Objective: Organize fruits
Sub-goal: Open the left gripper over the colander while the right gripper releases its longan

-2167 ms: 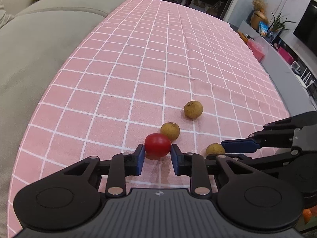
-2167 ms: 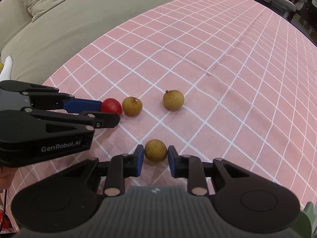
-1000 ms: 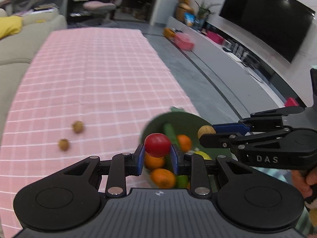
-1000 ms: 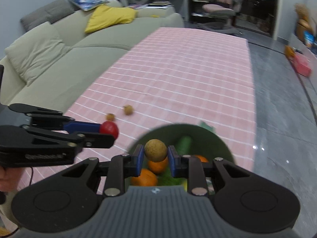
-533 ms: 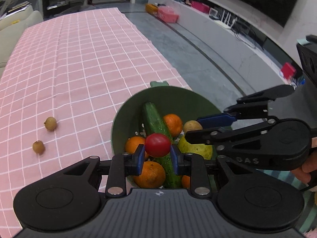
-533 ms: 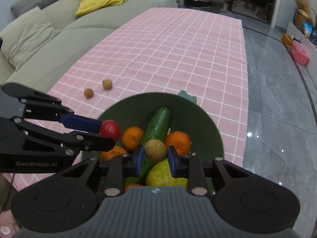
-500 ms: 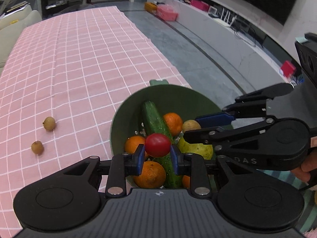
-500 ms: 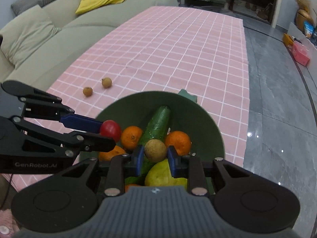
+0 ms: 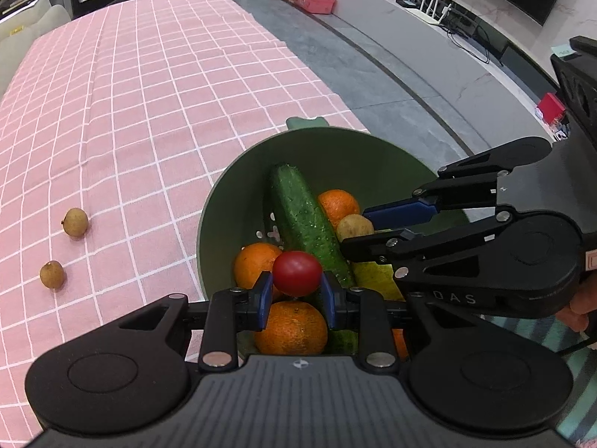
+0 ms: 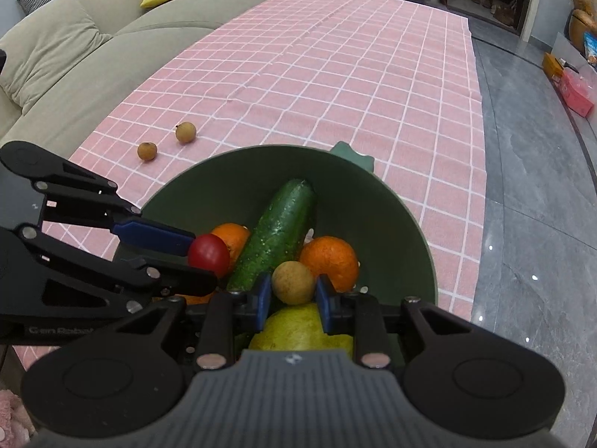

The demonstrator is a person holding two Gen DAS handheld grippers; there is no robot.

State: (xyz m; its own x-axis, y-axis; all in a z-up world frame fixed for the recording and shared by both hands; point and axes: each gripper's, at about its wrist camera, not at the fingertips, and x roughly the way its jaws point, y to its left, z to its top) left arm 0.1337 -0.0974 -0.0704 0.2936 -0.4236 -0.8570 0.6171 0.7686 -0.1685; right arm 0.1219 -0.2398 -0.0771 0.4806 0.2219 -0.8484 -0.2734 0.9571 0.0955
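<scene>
My left gripper (image 9: 297, 295) is shut on a red cherry tomato (image 9: 297, 273) and holds it above the green bowl (image 9: 238, 179). My right gripper (image 10: 293, 298) is shut on a brown longan (image 10: 293, 282), also over the bowl (image 10: 391, 201). The bowl holds a cucumber (image 9: 302, 216), oranges (image 9: 338, 205) and a yellow-green pear (image 10: 302, 330). Two more longans (image 9: 75, 222) (image 9: 52, 274) lie on the pink checked cloth left of the bowl. The right gripper's view shows them too (image 10: 186, 131) (image 10: 147, 151), and the tomato (image 10: 209, 254).
The pink cloth (image 10: 335, 56) stretches away behind the bowl. A beige sofa (image 10: 67, 56) runs along its left side. The table's right edge drops to a grey floor (image 10: 530, 186). The bowl has a small green handle tab (image 9: 306, 122) at its far rim.
Both grippers carried their fruit from the cloth to the bowl. Over the last half second they have sunk slightly closer to the bowl's contents.
</scene>
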